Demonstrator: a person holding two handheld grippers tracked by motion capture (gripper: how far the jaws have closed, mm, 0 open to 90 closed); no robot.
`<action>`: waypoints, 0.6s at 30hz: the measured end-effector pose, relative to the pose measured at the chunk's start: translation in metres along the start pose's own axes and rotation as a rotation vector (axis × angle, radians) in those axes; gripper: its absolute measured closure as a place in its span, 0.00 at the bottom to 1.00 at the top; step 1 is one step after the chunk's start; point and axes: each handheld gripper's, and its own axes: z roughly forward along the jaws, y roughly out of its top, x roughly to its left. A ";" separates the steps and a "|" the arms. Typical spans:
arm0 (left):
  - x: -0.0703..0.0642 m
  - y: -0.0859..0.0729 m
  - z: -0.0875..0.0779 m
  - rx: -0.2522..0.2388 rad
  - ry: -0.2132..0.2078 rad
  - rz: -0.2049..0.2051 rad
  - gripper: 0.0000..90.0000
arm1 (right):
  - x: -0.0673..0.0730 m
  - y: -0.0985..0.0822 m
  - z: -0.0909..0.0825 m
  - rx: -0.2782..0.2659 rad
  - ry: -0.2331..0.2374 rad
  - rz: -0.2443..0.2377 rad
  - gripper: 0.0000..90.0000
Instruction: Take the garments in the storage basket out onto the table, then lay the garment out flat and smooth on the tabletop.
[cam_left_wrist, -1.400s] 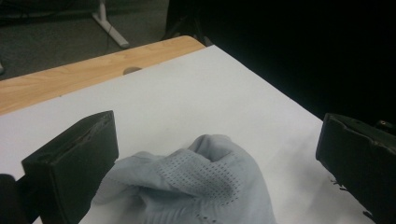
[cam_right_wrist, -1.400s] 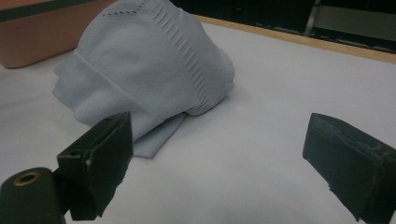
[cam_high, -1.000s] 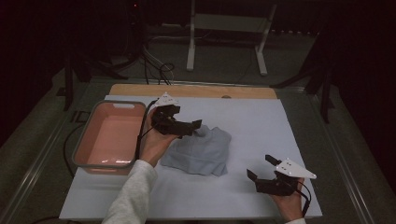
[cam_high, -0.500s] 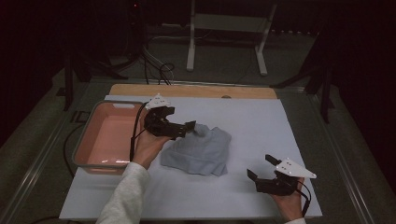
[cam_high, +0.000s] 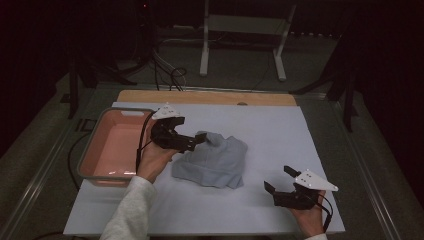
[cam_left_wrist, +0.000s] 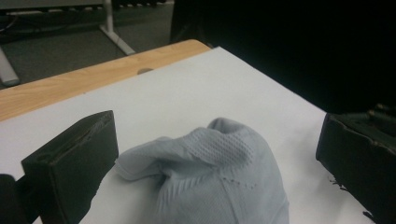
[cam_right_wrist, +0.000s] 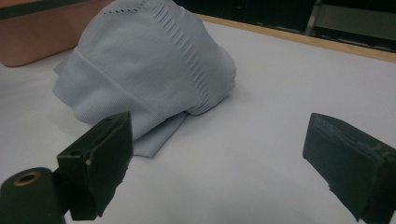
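One big white table (cam_high: 280, 130) holds everything. Left of the cloth sits a pink tub (cam_high: 112, 150). The soft grey cloth (cam_high: 215, 160) lies crumpled mid-table. The left gripper (cam_high: 192, 143) hangs wide open at the cloth's left edge, holding nothing. The right gripper (cam_high: 278, 180) rests right of the cloth, wide open and empty too.

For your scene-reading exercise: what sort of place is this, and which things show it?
Probably a lab or recording workspace: a white-covered table in a dark room, hand-held grippers over a crumpled grey cloth, loose cables and a metal stand on the floor behind.
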 end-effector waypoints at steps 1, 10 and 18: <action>-0.001 -0.001 0.000 -0.005 -0.004 0.005 0.00 | 0.000 0.000 0.000 0.000 -0.001 0.000 0.10; -0.001 -0.004 -0.011 -0.010 0.007 0.001 0.00 | 0.000 0.000 0.000 0.000 0.000 0.001 0.10; -0.003 -0.014 -0.014 0.006 0.050 0.028 0.00 | 0.000 0.000 0.000 -0.001 -0.002 0.005 0.10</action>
